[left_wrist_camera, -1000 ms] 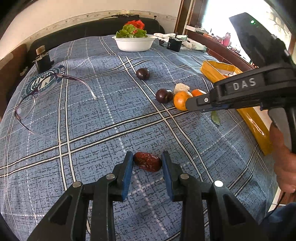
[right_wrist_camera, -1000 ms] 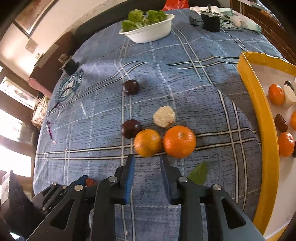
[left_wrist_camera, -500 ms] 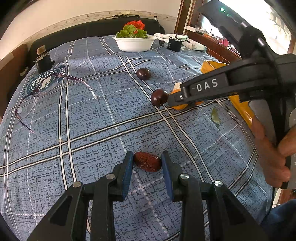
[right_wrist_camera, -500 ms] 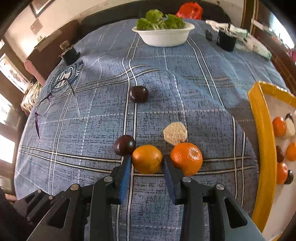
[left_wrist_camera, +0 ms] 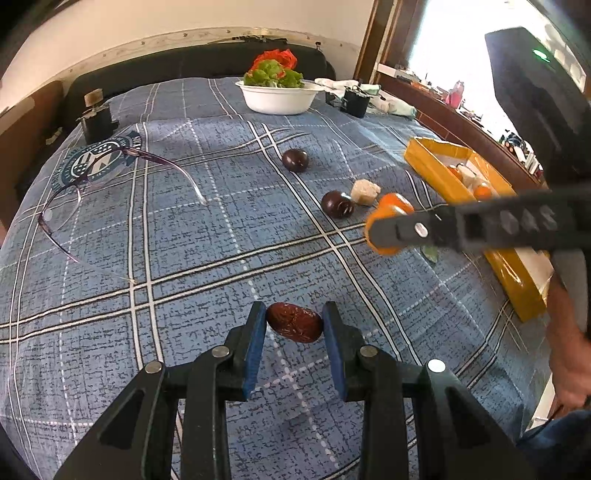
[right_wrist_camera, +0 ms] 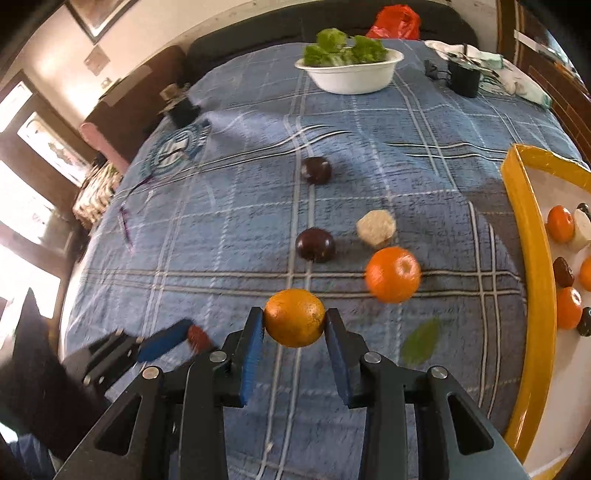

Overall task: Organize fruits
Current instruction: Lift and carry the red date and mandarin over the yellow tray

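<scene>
Fingers of the left gripper (left_wrist_camera: 294, 334) stand narrowly parted with their blue pads against both ends of a wrinkled dark red date (left_wrist_camera: 294, 327); we cannot tell whether the date is off the cloth. The right gripper (right_wrist_camera: 294, 334) has its blue pads pressed on either side of a round yellow-orange citrus fruit (right_wrist_camera: 294, 317), which sits between the fingertips.

We find a blue plaid cloth (right_wrist_camera: 236, 229) covering the whole work surface. On it, beyond the held citrus, lie a brighter orange tangerine (right_wrist_camera: 392, 274), a pale beige lumpy piece (right_wrist_camera: 376, 227), two dark purple round plums (right_wrist_camera: 315, 244) (right_wrist_camera: 316, 170) and a green leaf (right_wrist_camera: 420, 341). A yellow-rimmed tray (right_wrist_camera: 532, 266) at the right edge holds several small oranges, dark fruits and pale pieces. At the far end stands a white bowl of green leaves (right_wrist_camera: 350, 72), with a red plastic bag (right_wrist_camera: 397, 22) behind it and a small black cup (right_wrist_camera: 463, 78) to its right. Purple-framed spectacles (left_wrist_camera: 92, 192) lie on the left, over a round blue-and-white emblem (left_wrist_camera: 98, 162) on the cloth; its lettering is too small to read.

We note raised letters on the right gripper's arm in the left wrist view, blurred beyond reading.
</scene>
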Demonstrator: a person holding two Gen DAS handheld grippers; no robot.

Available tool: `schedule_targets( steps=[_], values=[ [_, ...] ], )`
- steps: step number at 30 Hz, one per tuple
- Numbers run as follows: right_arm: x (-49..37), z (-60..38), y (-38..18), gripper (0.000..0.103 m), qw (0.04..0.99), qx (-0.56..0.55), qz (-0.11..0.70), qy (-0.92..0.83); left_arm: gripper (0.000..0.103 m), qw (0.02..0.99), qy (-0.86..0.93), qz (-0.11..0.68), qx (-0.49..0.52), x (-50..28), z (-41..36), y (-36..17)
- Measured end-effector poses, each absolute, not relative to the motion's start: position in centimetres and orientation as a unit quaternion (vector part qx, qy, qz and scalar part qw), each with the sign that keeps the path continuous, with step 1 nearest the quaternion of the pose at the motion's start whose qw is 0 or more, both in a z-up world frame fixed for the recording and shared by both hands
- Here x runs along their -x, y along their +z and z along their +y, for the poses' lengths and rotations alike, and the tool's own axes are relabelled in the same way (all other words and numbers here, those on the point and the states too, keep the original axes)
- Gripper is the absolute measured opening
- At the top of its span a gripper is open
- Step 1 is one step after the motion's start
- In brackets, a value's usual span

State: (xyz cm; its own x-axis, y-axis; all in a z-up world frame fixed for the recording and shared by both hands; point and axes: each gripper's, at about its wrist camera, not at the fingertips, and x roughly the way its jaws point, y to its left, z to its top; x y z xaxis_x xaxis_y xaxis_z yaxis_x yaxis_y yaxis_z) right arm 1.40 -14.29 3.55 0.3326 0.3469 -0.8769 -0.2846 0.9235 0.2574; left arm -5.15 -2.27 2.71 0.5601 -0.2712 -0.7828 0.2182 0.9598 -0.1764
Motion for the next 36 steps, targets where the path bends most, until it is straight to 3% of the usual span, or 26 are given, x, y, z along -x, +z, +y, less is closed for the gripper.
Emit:
schedule_targets(
  steps=[36],
  values=[
    [2.2, -16.8, 4.8, 0.037, 0.824, -0.045, 0.538, 0.173, 0.03, 0.896, -0.106, 0.429, -0.043, 5.7, -4.5, 4.7]
  ],
)
